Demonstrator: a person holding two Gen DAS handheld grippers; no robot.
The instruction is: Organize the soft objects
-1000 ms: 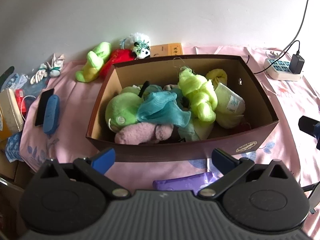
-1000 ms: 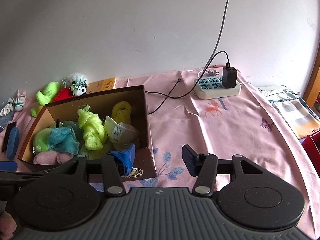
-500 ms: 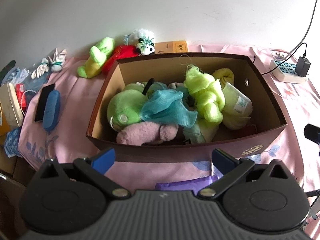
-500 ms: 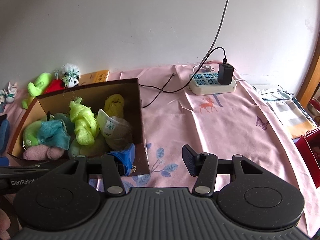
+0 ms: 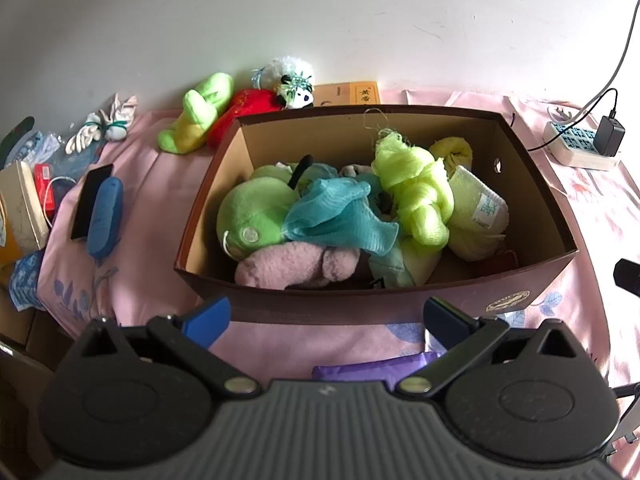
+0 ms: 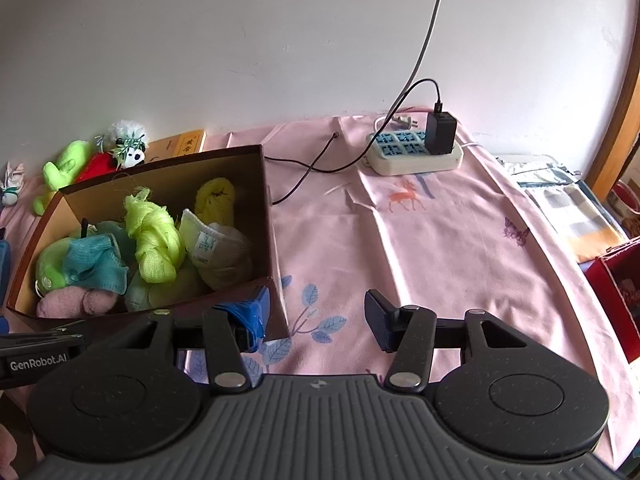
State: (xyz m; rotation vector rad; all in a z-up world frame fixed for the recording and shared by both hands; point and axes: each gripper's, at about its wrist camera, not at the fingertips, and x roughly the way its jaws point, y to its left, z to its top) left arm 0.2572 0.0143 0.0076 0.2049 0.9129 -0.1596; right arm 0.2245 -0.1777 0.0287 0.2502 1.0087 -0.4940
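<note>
Basically nothing has changed over the last second: the soft things sit in the same heap, both hand-held grippers hover in about the same spots, and nothing has gone in or out. Judgement: a pause between picks, sorting not finished.

The brown box (image 5: 360,308) sits on the pink cloth (image 6: 440,240), open top. Inside:
- round green plush (image 5: 256,216) on the left
- teal mesh cloth (image 5: 340,220) draped over it
- lime mesh bundle (image 5: 416,196) in the middle
- pink plush (image 5: 292,268) against the near wall
- pale towel with label (image 5: 476,216) on the right, yellow roll (image 5: 452,152) behind it

Loose behind the box, by the wall: green plush toy (image 5: 200,116), red plush (image 5: 248,104), panda toy (image 5: 296,88). These look like the next candidates. A purple pouch (image 5: 372,368) lies on the cloth just under the left hand-held gripper.

Left hand-held gripper (image 5: 326,316): jaws wide apart, empty, aimed at the box's near wall. Right hand-held gripper (image 6: 316,316): jaws about half apart, empty, by the box's near right corner; contact with the box cannot be told. A power strip (image 6: 412,152) sits well apart, near the wall.
</note>
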